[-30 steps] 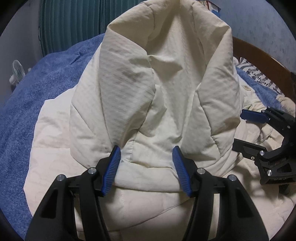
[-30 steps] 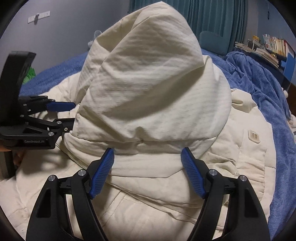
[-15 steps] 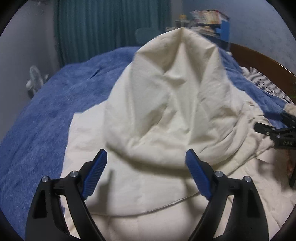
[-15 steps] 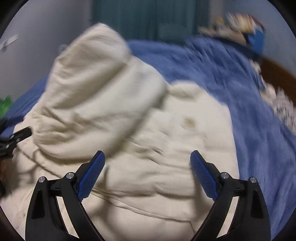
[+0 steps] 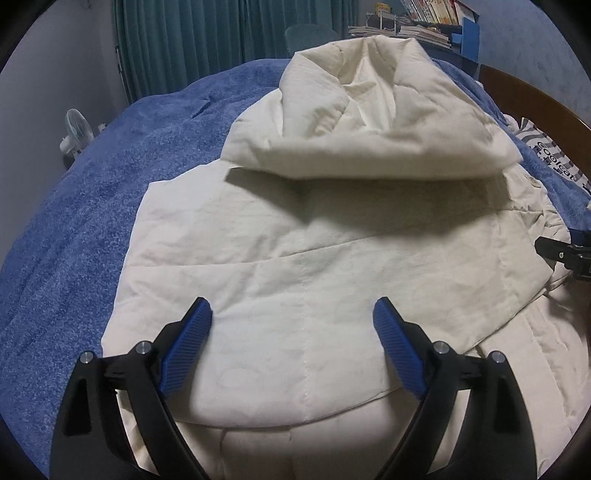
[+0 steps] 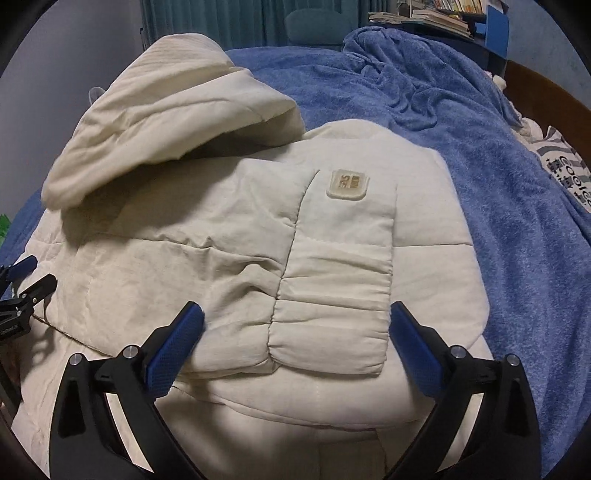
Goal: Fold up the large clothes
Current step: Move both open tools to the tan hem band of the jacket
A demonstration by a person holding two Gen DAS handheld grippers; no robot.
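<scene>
A cream quilted hooded jacket (image 5: pixel 314 258) lies folded on a blue blanket (image 5: pixel 92 184). Its hood (image 5: pixel 376 110) flops over the folded body. My left gripper (image 5: pixel 291 328) hovers over the jacket's near edge, its jaws still opening, with nothing pinched between the blue pads. In the right wrist view the same jacket (image 6: pixel 229 266) shows a sleeve with a small logo patch (image 6: pixel 347 184) on top and the hood (image 6: pixel 166 129) at the upper left. My right gripper (image 6: pixel 295 332) is above that sleeve, jaws opening wide, pads off the cloth.
The blue blanket (image 6: pixel 480 166) covers the bed all around. A wooden headboard (image 5: pixel 535 96) and a striped printed cloth (image 5: pixel 554 158) lie at the right. Teal curtains (image 5: pixel 203 37), a small fan (image 5: pixel 75 133) and a bookshelf (image 5: pixel 424 18) stand behind the bed.
Both grippers let go of the hood, which dropped from upright onto the folded jacket. Both jaws widened. The right gripper swung right, over the sleeve with the patch.
</scene>
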